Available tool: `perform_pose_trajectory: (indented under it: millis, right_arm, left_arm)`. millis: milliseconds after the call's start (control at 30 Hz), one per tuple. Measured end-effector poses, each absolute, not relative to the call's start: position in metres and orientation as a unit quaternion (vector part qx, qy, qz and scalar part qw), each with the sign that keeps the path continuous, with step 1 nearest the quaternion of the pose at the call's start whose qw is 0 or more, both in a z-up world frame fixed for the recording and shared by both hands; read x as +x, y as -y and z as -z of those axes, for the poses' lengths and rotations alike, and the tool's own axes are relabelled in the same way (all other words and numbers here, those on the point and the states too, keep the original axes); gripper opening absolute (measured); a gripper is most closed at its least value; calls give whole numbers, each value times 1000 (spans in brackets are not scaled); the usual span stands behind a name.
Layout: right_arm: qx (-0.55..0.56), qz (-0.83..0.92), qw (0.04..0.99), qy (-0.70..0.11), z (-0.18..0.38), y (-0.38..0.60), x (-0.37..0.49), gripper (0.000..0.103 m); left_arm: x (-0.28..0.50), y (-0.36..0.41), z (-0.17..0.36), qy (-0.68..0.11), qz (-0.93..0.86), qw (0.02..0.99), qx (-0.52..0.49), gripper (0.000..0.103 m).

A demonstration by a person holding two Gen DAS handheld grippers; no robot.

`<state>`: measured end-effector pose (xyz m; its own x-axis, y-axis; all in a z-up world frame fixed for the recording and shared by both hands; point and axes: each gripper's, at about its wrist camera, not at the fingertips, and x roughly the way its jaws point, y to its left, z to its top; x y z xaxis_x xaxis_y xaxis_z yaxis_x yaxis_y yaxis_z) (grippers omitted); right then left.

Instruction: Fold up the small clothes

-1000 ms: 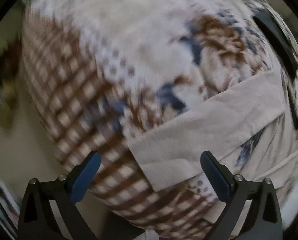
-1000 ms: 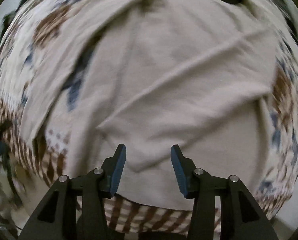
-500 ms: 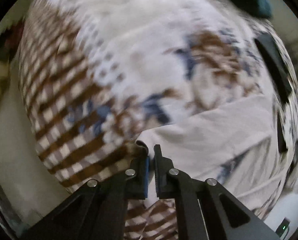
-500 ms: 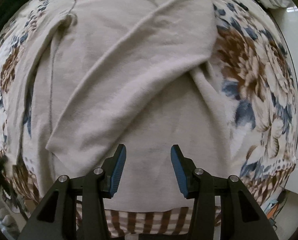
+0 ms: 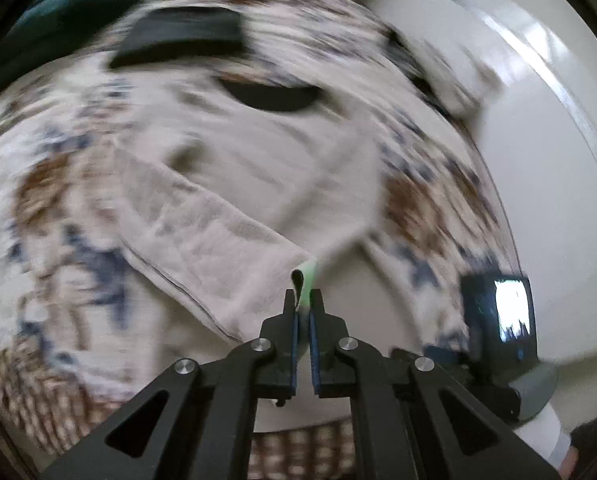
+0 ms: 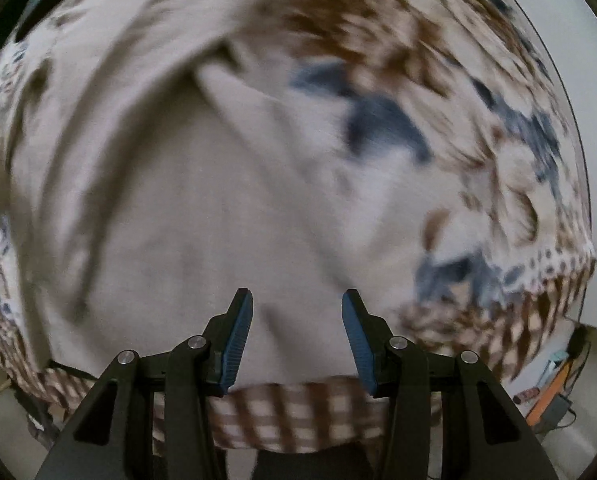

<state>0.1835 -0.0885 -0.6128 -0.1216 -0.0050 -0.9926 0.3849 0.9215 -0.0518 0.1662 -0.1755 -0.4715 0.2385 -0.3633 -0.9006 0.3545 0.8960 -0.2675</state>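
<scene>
Soft even daylight, heavy motion blur, dark fisheye-warped edges.

both wrist views close above one beige garment (image 5: 226,216)

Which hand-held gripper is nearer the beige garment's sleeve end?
Left. The left hand-held gripper is shut on the sleeve end of the beige garment. The right hand-held gripper hovers open over the garment's body, apart from it.
</scene>
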Motion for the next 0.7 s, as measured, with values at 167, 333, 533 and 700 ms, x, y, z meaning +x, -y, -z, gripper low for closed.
perform_pose_trajectory:
  millis: [167, 333, 533, 700]
  right_arm:
    - [152, 180, 636, -735, 608, 141, 129, 48]
    - [209, 166, 632, -728, 603, 200, 85, 49]
    - [268, 137, 640, -707, 576, 244, 80, 59]
    - [286, 93, 656, -692, 551, 259, 87, 64]
  left_arm:
    - [142, 232, 505, -602, 276, 748, 41, 6]
    - [132, 236, 527, -626, 291, 722, 46, 7]
    - [160, 211, 549, -643, 248, 722, 57, 58]
    - [184, 151, 538, -659, 183, 730, -5, 70]
